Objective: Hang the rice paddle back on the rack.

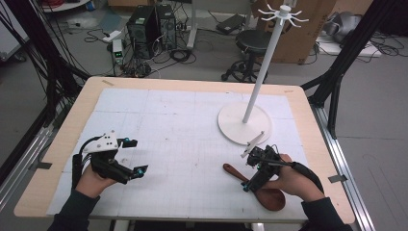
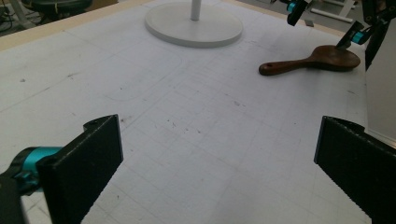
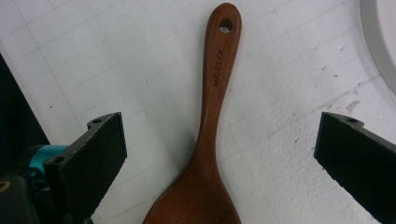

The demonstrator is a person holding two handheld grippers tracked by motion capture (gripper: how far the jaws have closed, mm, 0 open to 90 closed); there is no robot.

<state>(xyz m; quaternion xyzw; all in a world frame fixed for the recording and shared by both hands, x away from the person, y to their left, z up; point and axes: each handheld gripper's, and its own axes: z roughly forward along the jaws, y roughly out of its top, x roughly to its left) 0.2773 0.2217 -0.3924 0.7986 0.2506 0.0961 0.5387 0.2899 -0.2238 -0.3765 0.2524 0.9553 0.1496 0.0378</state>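
Note:
A dark wooden spoon (image 1: pixel 268 196) lies flat on the white gridded mat, its handle pointing left toward the table's middle. My right gripper (image 1: pixel 246 171) hovers over it, open, with one jaw on either side of the handle and neither touching. In the right gripper view the spoon (image 3: pixel 215 107) runs up between the wide-apart jaws of the right gripper (image 3: pixel 215 156), and its handle end has a hole. My left gripper (image 1: pixel 137 156) rests low at the front left, open with nothing between its jaws. The left gripper view shows the left gripper (image 2: pixel 215 158) facing bare mat, with the spoon (image 2: pixel 317 58) farther off.
A white stand (image 1: pixel 244 126) with a round base, a tall pole and hooks at its top stands at the back right, just behind the right gripper. Its base (image 2: pixel 194 25) appears again (image 3: pixel 379 42) in the gripper views. Computers, a stool and boxes sit on the floor beyond the table.

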